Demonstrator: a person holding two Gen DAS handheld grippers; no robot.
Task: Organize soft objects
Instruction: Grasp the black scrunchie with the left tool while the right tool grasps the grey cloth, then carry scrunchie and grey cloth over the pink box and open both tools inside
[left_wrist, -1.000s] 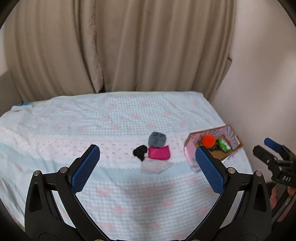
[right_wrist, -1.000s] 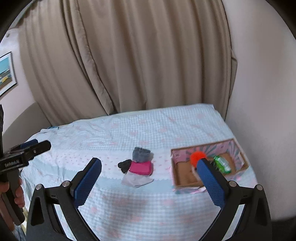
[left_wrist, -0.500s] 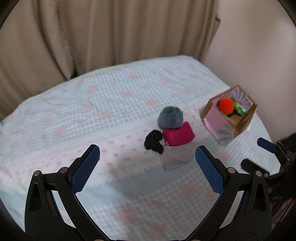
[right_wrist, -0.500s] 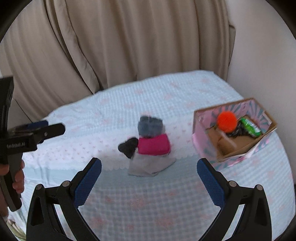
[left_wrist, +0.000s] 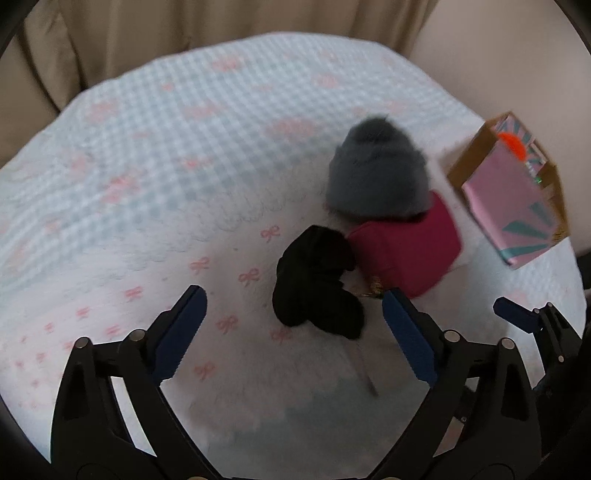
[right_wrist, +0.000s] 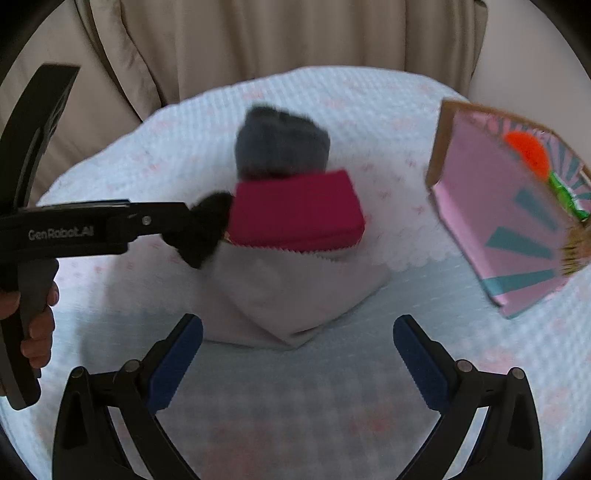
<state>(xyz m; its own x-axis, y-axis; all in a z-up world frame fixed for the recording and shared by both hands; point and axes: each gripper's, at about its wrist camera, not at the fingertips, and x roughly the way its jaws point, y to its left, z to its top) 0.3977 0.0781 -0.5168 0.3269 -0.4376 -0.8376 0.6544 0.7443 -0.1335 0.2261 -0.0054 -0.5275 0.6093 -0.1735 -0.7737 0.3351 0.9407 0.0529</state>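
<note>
Left wrist view: left gripper (left_wrist: 291, 334) has its tongs apart, nothing between them. The black soft bundle (left_wrist: 314, 280) lies on the checked bedspread (left_wrist: 155, 147) just ahead of the tips, touching the magenta folded cloth (left_wrist: 410, 240). The grey fuzzy item (left_wrist: 376, 173) sits against the magenta cloth's far side. The pink box (left_wrist: 513, 206) stands well apart at right, with an orange pom-pom (left_wrist: 513, 144) inside. Frame is motion-blurred.

Right wrist view: right gripper (right_wrist: 295, 354) also has tongs spread, empty, poised before the pale grey cloth (right_wrist: 291, 288) that lies under the magenta cloth's near edge. The left gripper's tip reaches the black bundle; whether it touches cannot be told.

Judgement: approach step, no pick yet made. Next move likely calls for lowering the left tongs astride the black bundle and closing, without dragging the magenta cloth.
</note>
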